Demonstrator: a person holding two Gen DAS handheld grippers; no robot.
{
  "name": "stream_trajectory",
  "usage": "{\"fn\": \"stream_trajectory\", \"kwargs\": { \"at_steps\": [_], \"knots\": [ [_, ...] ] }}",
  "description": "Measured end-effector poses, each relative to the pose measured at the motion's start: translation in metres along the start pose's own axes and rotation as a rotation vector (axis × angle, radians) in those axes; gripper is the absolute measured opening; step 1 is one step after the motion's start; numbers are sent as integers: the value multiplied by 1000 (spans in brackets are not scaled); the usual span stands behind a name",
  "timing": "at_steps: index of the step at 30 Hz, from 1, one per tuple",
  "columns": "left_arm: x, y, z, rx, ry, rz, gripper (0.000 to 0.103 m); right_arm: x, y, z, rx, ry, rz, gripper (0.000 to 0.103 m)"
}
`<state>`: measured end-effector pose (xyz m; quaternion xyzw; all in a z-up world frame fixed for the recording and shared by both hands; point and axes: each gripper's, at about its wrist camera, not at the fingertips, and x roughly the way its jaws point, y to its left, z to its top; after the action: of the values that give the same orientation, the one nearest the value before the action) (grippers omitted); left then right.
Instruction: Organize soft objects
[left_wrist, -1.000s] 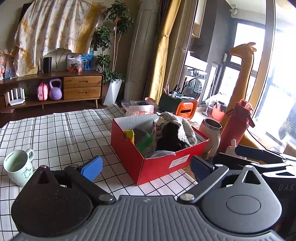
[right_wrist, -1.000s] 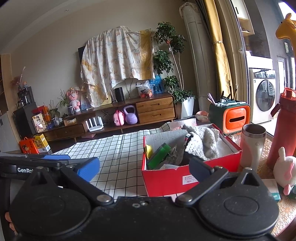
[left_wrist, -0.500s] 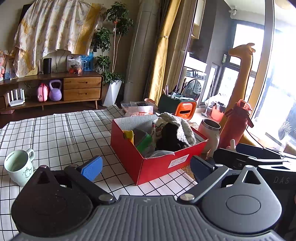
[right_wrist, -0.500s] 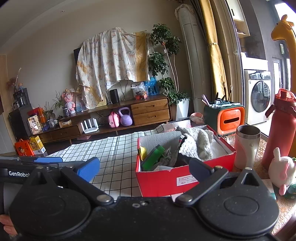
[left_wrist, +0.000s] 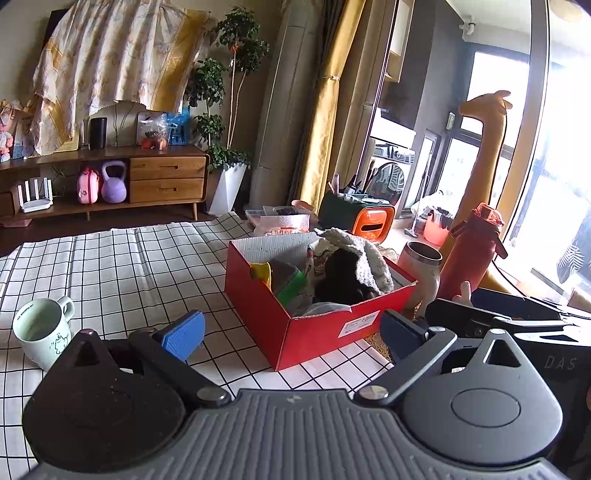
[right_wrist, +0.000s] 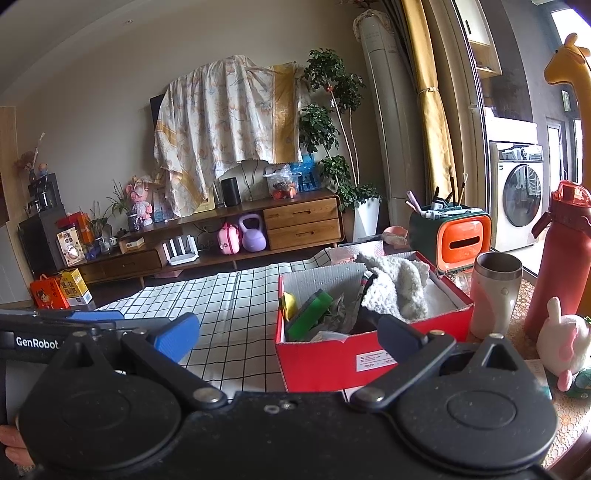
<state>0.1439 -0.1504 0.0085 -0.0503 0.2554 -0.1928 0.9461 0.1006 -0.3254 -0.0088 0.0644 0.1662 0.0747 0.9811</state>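
A red cardboard box (left_wrist: 321, 332) stands on the checked tablecloth (left_wrist: 122, 266) and holds a white knitted cloth (left_wrist: 364, 254), a black soft item (left_wrist: 340, 277), a green sponge (left_wrist: 290, 286) and a yellow item (left_wrist: 260, 271). My left gripper (left_wrist: 291, 332) is open and empty, just in front of the box. In the right wrist view my right gripper (right_wrist: 288, 336) is open and empty, also before the box (right_wrist: 332, 362), with the white cloth (right_wrist: 397, 284) and green sponge (right_wrist: 310, 308) inside. A pink-white plush rabbit (right_wrist: 563, 341) sits right of the box.
A pale green mug (left_wrist: 40, 332) stands at the left on the cloth. A steel tumbler (right_wrist: 495, 295) and a red bottle (right_wrist: 561, 258) stand right of the box. An orange-green storage bin (right_wrist: 456, 236) sits behind. The right gripper's body (left_wrist: 517, 321) shows beside the left one.
Both grippers have shifted slightly, the right one rightwards and back a little. Both stay open and empty. The box and its contents have not moved.
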Motion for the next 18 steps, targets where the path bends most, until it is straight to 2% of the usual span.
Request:
{"fn": "stream_trajectory", "kwargs": {
  "at_steps": [18],
  "knots": [
    [-8, 2, 0, 5, -7, 16, 102, 0, 2, 2, -3, 2, 2, 103]
  ]
}}
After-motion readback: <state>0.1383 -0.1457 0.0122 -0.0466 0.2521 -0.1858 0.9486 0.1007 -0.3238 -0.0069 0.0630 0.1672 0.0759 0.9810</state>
